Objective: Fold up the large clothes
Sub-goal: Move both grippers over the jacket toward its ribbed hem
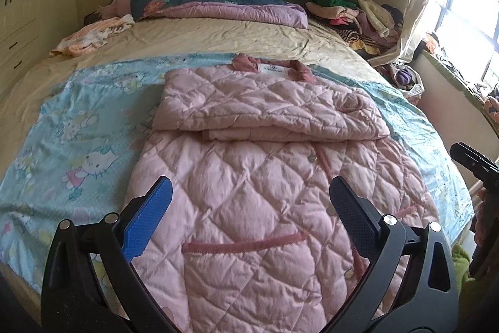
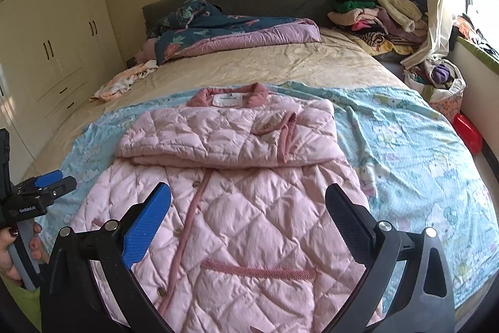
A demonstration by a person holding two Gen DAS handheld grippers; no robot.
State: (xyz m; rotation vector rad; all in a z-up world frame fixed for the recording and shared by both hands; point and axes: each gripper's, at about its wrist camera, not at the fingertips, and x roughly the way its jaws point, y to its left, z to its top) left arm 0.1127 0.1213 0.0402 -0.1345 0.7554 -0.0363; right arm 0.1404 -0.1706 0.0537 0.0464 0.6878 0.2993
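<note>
We judge the next fold takes the hem up toward the collar, so we should pinch both bottom corners evenly and lift together to keep the quilted layers square. The pink quilted robe lies flat on the blue cartoon sheet on the bed, sleeves already folded across below the collar. The left gripper and right gripper both hover above the hem end, jaws wide and holding nothing.

My left black two-finger gripper jaws spread wide, empty; my right black two-finger gripper same, level alongside; hand grips left handle
</note>
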